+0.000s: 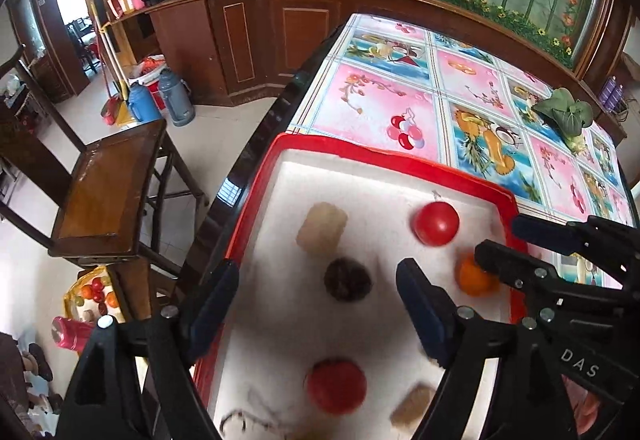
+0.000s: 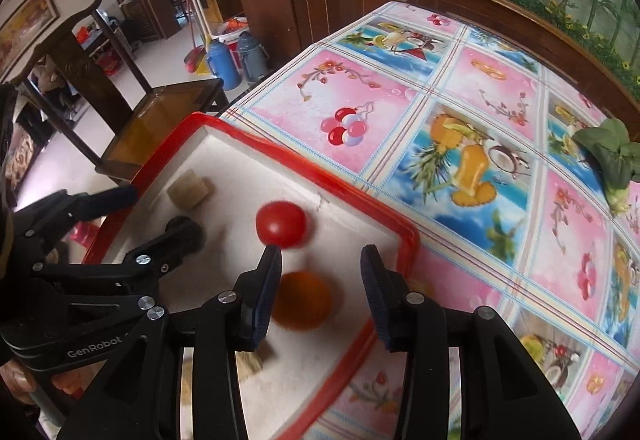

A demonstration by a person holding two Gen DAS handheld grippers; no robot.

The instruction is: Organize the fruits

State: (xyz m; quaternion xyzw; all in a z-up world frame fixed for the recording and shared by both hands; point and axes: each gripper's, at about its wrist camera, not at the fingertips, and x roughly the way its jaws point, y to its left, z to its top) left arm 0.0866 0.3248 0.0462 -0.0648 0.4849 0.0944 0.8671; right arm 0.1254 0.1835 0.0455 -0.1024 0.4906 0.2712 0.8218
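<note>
My right gripper (image 2: 320, 292), fingers spread, half hides the blurred orange (image 2: 304, 300); left gripper (image 1: 312, 304) gapes over the tray (image 1: 320, 146).

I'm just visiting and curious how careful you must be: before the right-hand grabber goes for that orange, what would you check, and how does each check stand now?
1. Right gripper open: ok, its jaws stand wide apart.
2. Orange lined up between its fingers: ok, though it sits nearer the left finger.
3. Fingers touching the orange: cannot tell, the picture is blurred there.
4. Tomato out of the way: not ok, it lies just beyond the left fingertip.
5. Left gripper clear of the orange: ok, it is open over the dark round fruit, away from it.
6. Red tray rim clear: cannot tell, it runs near the right finger.
</note>
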